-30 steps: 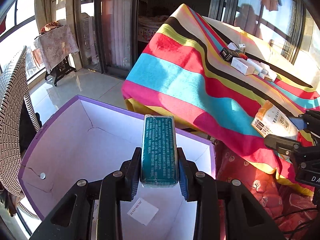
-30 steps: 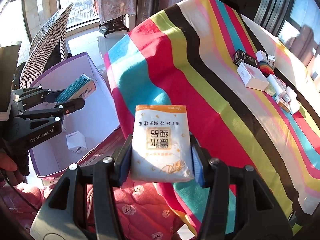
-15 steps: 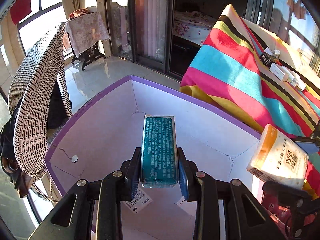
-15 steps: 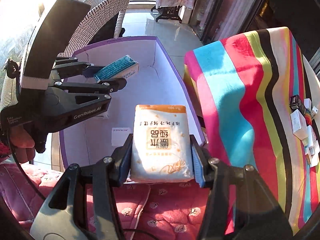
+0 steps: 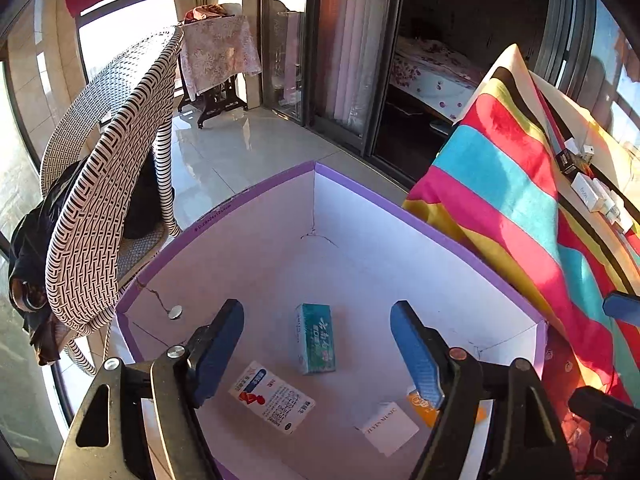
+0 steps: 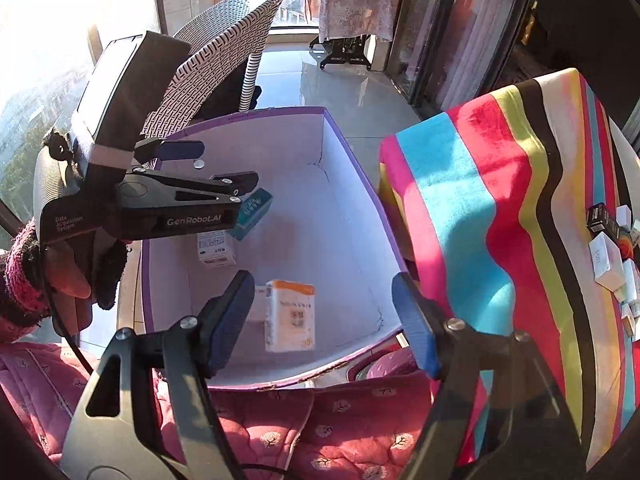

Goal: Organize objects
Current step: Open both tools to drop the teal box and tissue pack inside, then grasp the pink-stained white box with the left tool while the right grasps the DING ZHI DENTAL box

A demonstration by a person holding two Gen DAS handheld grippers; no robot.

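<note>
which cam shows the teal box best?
Left wrist: the teal box sits unobstructed between the left gripper's opening jaws. In the right wrist view it is half hidden behind that gripper.

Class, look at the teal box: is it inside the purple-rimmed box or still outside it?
Inside. The teal box is within the purple-rimmed box's white walls, clear of the tongs.

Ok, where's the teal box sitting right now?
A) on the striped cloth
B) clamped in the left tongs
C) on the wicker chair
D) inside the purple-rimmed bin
D: the teal box lies loose inside the purple-rimmed bin, below the opening left tongs, nothing between their pads.
</note>
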